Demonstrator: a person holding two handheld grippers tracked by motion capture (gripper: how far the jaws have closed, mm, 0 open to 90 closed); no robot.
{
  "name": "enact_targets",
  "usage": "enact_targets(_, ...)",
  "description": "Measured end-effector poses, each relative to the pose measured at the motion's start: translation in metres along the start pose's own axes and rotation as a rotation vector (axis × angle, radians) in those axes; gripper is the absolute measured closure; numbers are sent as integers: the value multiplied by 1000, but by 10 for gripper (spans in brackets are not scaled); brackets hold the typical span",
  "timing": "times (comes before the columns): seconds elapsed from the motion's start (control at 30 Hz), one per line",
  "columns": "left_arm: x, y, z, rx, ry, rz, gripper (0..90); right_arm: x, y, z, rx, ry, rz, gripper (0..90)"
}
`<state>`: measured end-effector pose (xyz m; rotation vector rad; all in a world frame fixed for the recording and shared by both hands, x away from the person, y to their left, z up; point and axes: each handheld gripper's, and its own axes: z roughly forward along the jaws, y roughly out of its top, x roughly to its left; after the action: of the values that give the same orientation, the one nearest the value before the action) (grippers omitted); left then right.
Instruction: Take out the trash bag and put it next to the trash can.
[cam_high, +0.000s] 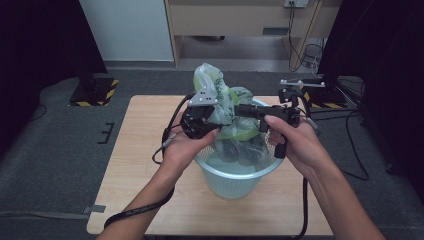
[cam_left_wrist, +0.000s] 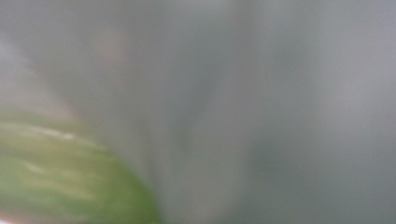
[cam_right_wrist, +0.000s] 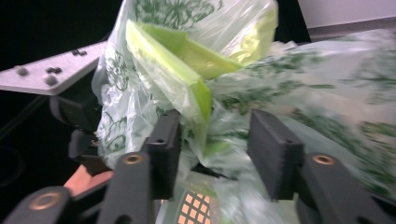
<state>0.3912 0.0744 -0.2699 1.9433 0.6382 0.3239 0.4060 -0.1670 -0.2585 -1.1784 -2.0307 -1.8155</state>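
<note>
Pale wooden worktop (cam_high: 150, 200) carries a blue bin (cam_high: 235, 182) with its green-printed plastic bag (cam_high: 220, 95) gathered above the rim, the left tool (cam_high: 202, 117) pinching it shut, the right tool (cam_right_wrist: 212, 154) half open around loose film, so lifting out remains.

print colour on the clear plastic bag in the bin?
Dark green leafy print on the thin translucent plastic bag, with yellow-green bands; clearest in the right gripper view.
</note>
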Motion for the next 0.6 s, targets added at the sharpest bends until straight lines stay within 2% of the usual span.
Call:
enact_targets(0.07,1,1,-1,-7,5,-2,862,-2,0,-7,-15,-17,-11,433)
enact_targets(0.1,1,1,-1,-7,5,-2,862,-2,0,-7,-15,-17,-11,433)
enact_targets(0.2,4,3,-1,-16,10,-5,862,-7,0,-19,-61,-26,-3,337)
enact_targets(0.27,5,4,-2,-28,10,-5,861,-10,-1,-24,-71,-33,1,295)
enact_targets(0.4,8,8,-7,-59,8,3,861,-23,-5,-36,-117,-51,1,195)
enact_targets(0.47,11,10,-11,-67,11,4,861,-30,-7,-42,-165,-58,-5,166)
enact_targets(0.6,14,12,-17,-87,13,3,861,-37,-9,-50,-202,-51,15,106)
